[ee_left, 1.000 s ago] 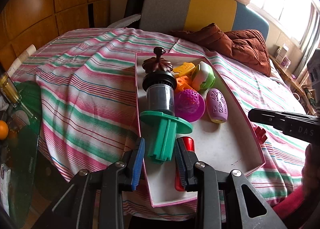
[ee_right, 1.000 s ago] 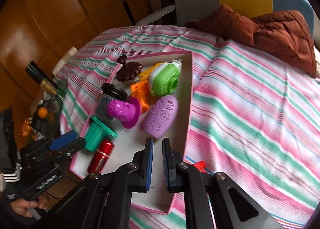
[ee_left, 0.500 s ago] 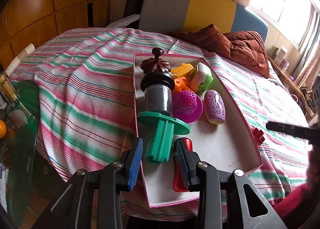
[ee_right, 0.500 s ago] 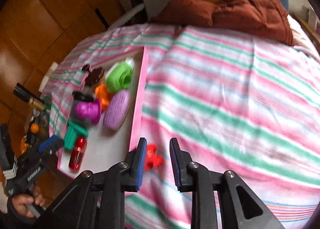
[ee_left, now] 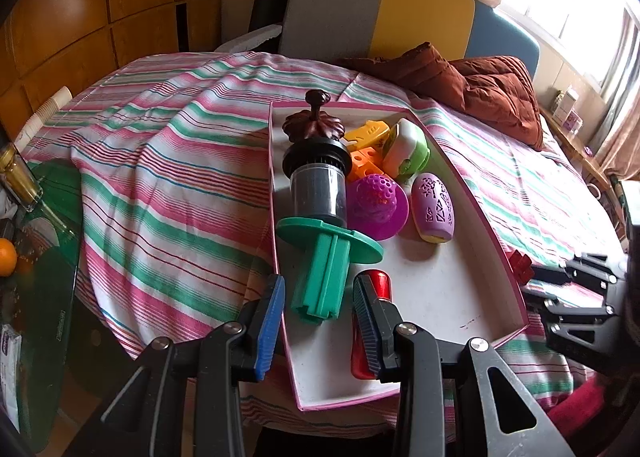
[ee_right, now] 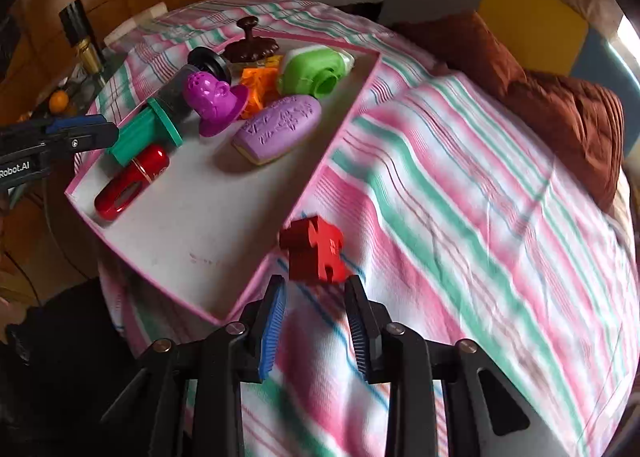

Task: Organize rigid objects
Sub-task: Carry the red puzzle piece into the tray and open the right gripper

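A pink-rimmed white tray lies on the striped cloth and holds a green spool with a dark cylinder, a red can, a magenta toy, a purple oval, a green-white piece, orange pieces and a brown lid. A red block lies on the cloth just outside the tray's right rim. My right gripper is open, just short of the red block. My left gripper is open around the spool's stem end.
A brown quilted jacket lies at the far side of the table. A grey-yellow-blue chair stands behind. At the left, a glass table carries a bottle and an orange.
My right gripper swung from over the tray to the cloth beside it, opened, and closed in on the red block. My left gripper stayed by the spool and drew back slightly.
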Motion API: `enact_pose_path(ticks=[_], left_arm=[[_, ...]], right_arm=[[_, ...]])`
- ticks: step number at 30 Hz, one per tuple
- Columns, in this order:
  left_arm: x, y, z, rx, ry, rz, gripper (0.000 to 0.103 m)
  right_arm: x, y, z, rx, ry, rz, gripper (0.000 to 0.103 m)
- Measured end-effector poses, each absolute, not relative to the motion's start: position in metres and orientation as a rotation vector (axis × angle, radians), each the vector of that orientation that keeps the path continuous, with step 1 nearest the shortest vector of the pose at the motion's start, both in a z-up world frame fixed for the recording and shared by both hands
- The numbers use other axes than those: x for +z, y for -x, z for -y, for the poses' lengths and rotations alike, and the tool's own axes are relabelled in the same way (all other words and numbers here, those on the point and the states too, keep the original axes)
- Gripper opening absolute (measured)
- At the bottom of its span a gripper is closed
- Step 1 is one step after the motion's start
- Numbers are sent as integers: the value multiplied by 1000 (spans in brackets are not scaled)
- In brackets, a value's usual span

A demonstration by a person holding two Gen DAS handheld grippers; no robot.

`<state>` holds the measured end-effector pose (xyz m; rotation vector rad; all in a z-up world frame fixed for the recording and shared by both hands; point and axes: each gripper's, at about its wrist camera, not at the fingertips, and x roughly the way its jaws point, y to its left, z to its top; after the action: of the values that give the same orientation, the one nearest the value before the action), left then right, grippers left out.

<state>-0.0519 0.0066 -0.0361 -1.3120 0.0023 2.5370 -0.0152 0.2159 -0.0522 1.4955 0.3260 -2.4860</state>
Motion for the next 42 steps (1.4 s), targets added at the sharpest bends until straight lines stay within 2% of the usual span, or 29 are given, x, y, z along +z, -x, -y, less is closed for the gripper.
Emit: enact_pose_path(ticks=[2,4,12,17,22,29,31,36,41,42], left_arm=[[-36,52,-8,2536,1313,-7,37],[-35,51,-9,2540,1308,-16,37],[-38,52,-8,2545,1320,-9,37],[-36,52,-3,2558,1313,6,40],[-34,52,5,2571,1310,30,42],[-35,51,13,2579,1312,58,48],[-35,51,14,2580,1316,65,51],[-36,50,13,2579,1318,65,53],[-34,48,13,2589,1308,62,61],[-33,48,12,2592,1306,61,61]], right_arm=[[-51,20,-215,-2519,-1445,-378,29],[-50,23,-219,-2540,-1418,-354,14],[-27,23,-244,-2628,-1357,-95,14],[-8,30,-226,-2540,-1281,74,14],[-18,48,-187,-2368,-1303,183,14],[-46,73,-162,-2322,-1417,211,16],[-47,71,-162,-2349,-1427,186,25],[-46,69,-164,-2389,-1426,132,25],[-42,65,-168,-2447,-1406,102,25],[-39,63,-168,-2460,-1389,94,29]])
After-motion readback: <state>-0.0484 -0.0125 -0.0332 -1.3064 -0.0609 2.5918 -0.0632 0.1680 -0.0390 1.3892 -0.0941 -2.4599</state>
